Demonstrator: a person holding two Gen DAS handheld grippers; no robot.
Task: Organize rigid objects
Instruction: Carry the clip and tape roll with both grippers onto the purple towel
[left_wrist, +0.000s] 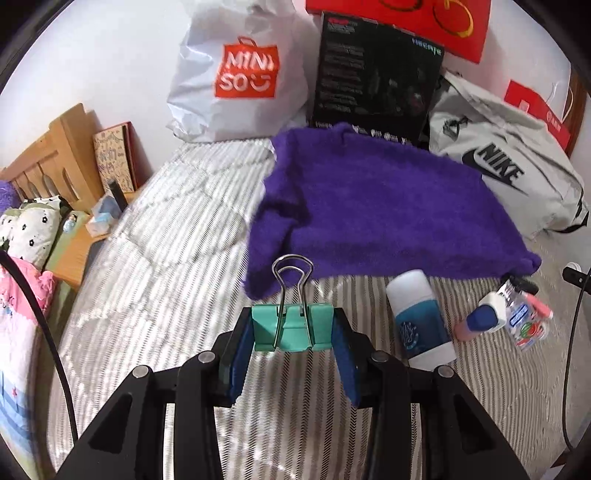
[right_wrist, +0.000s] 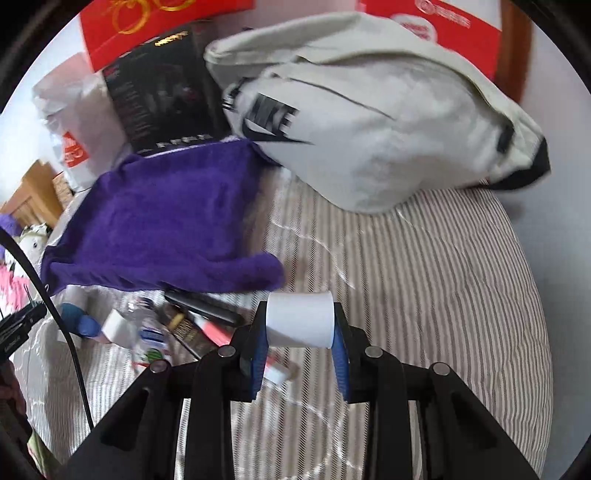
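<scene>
Binder clip (left_wrist: 293, 326), count one, teal with both wire handles raised, sits clamped between the blue pads of the left gripper (left_wrist: 293, 334) above the striped bedspread (left_wrist: 155, 229). The right gripper (right_wrist: 300, 326) is clenched on one white cylinder (right_wrist: 300, 319) (its nature cannot be determined), also held above the bedspread. Loose items on the bedspread lie in a cluster just in front of the near edge of the purple towel (left_wrist: 376, 206): one white-and-blue tube (left_wrist: 421, 317), one blue-and-white bottle (left_wrist: 487, 314), one small clear bottle with a printed label (left_wrist: 524, 321), one pink-tipped pen (right_wrist: 212, 330) and one dark flat bar (right_wrist: 203, 304); several of these touch or overlap, and motion blur in the right wrist view prevents a firmer count. The towel, count one, is spread flat on the bed. Beyond it, against the white wall, stand one white MINISO bag (left_wrist: 240, 74), one black printed box (left_wrist: 376, 74) and one red box with gold rings (left_wrist: 406, 22); one grey NIKE bag (left_wrist: 509, 173) lies to the right, with a second red box (left_wrist: 539, 110) behind it. A wooden headboard (left_wrist: 55, 155) and a floral pillow (left_wrist: 29, 229) occupy the left side. One black cable (left_wrist: 40, 325) crosses the left edge of the left wrist view.
</scene>
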